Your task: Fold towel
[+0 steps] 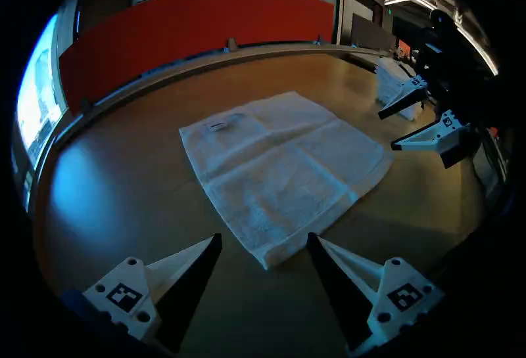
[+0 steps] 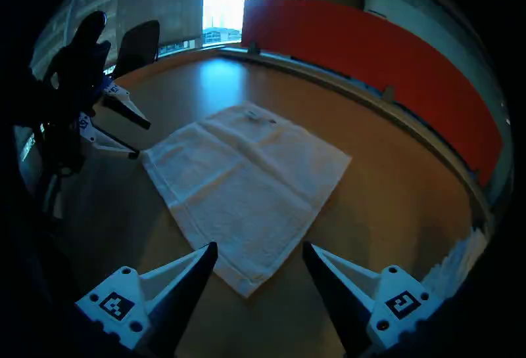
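Note:
A white towel lies flat and spread out on the wooden table, creased into quarters, with a small label near its far corner. My left gripper is open just above the table, its fingertips on either side of the towel's near corner without touching it. The right gripper appears open at the towel's right corner in the left gripper view. In the right gripper view the same towel points a corner at my open right gripper, and the left gripper hovers open at the towel's left corner.
A stack of folded white towels sits at the table's far right, also seen as the stack by the right edge. A red partition runs behind the table. Dark chairs stand at the far side.

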The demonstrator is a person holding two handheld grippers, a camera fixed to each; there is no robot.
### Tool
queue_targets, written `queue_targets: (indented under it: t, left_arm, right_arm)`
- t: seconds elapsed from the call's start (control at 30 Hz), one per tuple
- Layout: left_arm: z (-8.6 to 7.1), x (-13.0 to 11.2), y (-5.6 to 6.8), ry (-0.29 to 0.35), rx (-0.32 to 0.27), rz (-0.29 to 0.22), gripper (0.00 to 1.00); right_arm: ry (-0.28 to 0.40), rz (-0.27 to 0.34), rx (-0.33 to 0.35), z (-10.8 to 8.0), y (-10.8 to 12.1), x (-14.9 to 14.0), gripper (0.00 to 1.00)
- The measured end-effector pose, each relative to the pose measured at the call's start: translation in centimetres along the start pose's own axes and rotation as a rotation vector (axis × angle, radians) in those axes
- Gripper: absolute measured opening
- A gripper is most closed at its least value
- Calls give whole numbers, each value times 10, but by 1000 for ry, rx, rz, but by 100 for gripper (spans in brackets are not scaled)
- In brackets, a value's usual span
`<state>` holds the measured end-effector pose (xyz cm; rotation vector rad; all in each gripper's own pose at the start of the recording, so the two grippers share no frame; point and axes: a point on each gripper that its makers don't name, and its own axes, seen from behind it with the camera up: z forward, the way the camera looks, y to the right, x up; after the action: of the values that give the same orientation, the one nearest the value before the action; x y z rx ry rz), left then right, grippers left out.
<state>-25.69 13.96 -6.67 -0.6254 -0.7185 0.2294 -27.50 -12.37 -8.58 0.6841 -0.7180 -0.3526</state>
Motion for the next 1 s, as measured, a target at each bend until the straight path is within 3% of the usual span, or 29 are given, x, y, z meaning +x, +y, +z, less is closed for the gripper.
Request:
queue_targets:
  t: [0.57,0.77,1.0]
  left_arm:
    - [19,-25,7,-97,-35,13,95]
    - [22,-26,9,-103,-38,35,95]
    - [22,-27,10,-111,-40,51,92]
  right_arm:
    - [-78,-4,30,8,-2,-33,96]
    - [-89,-10,51,9,-7,-38,95]
    - [-111,-16,70,10,-10,-45,85]
